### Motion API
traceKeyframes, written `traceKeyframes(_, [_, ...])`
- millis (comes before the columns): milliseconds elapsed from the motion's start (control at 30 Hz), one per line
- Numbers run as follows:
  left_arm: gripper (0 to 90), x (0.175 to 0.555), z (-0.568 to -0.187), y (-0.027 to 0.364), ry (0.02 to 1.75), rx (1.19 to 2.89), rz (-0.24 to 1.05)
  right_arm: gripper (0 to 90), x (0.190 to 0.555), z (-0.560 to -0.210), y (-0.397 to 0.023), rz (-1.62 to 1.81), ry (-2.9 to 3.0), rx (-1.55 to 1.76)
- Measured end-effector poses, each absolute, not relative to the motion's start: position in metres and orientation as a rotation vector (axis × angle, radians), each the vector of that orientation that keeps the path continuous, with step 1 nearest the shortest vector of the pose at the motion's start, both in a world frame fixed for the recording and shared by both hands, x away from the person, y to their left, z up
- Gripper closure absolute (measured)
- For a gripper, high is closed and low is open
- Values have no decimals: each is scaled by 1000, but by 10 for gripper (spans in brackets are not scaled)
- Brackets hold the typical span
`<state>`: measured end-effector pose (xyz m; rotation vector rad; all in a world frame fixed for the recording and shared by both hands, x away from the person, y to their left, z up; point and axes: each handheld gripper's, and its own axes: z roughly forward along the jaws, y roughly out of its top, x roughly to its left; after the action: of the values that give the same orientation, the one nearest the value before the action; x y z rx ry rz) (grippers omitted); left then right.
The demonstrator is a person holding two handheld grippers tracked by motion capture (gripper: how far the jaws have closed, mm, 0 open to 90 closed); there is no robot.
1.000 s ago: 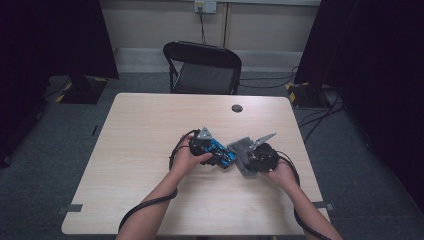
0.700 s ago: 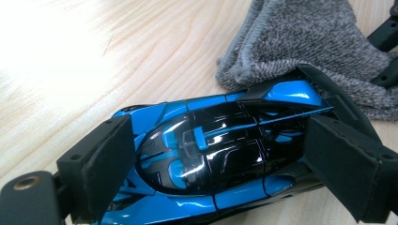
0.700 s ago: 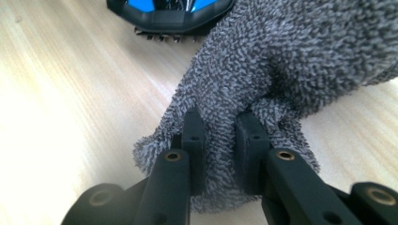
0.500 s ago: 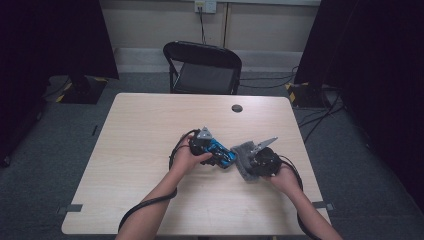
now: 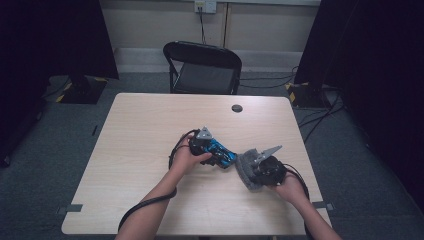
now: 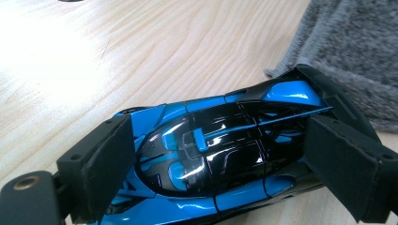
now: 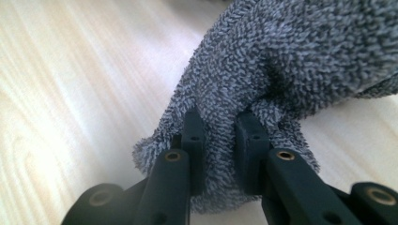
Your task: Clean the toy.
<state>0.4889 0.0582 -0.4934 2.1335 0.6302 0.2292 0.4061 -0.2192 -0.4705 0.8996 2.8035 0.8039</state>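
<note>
Two tools: the left tool (image 5: 226, 159) grips one blue toy car (image 5: 221, 152), the right tool (image 5: 248, 172) pinches one grey cloth (image 5: 243, 166); one bench (image 5: 145, 130), one chair (image 5: 202, 67).

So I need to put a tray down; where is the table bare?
The left half of the table and the far strip by the black disc are bare. Crowded: right of centre, around the car and cloth.
</note>
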Motion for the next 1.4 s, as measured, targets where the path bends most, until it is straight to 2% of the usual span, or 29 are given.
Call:
traceKeyframes(400, [94,489,-494,58,628,2133,230,763,387,-462,-227,795,2807,856])
traceKeyframes(667, [94,489,-494,59,628,2130,231,766,389,-431,-239,911,2725,878])
traceKeyframes(833, [94,489,-494,59,627,2130,233,766,400,-411,-246,978,2668,918])
traceKeyframes(1033, [94,489,-494,59,628,2126,233,766,423,-404,-246,1026,2614,982])
traceKeyframes(1400, [94,488,-495,59,627,2119,235,765,467,-407,-214,996,2567,980])
